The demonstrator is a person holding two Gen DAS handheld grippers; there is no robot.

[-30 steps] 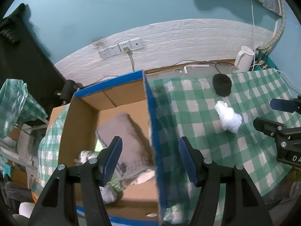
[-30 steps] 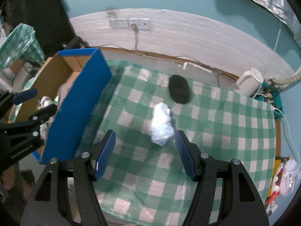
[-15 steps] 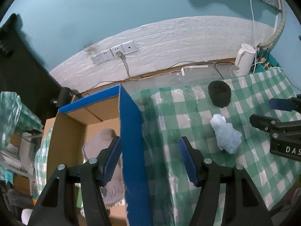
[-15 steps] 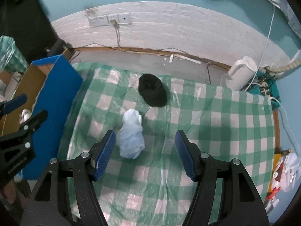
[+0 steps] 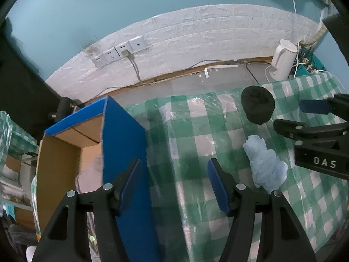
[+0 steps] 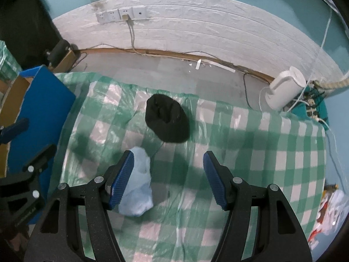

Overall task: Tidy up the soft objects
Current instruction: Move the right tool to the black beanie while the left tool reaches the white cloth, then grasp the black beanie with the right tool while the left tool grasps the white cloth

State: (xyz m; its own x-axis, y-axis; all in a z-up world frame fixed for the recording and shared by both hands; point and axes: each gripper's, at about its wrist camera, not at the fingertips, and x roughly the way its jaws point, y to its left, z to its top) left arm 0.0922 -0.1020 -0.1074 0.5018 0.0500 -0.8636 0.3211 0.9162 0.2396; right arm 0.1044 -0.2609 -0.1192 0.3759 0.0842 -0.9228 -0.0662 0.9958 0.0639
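Observation:
A rolled black cloth (image 6: 167,122) lies on the green checked tablecloth (image 6: 250,152), towards the far edge; it also shows in the left wrist view (image 5: 257,107). A crumpled pale blue soft object (image 6: 137,184) lies nearer, just beside my right gripper's left finger; the left wrist view shows it too (image 5: 266,165). My right gripper (image 6: 168,175) is open and empty above the cloth, in front of the black cloth. My left gripper (image 5: 174,180) is open and empty over the table's left part, next to the blue-sided cardboard box (image 5: 124,152). A grey soft item (image 5: 92,170) lies inside the box.
A white kettle (image 6: 285,88) stands on the floor past the table's far right corner, among cables. A white brick-pattern wall with sockets (image 6: 122,14) runs behind. Clutter (image 6: 329,214) lies past the table's right edge.
Both grippers have moved right across the table, away from the box. The black cloth and the pale blue object now sit lower and more to the left in the right wrist view.

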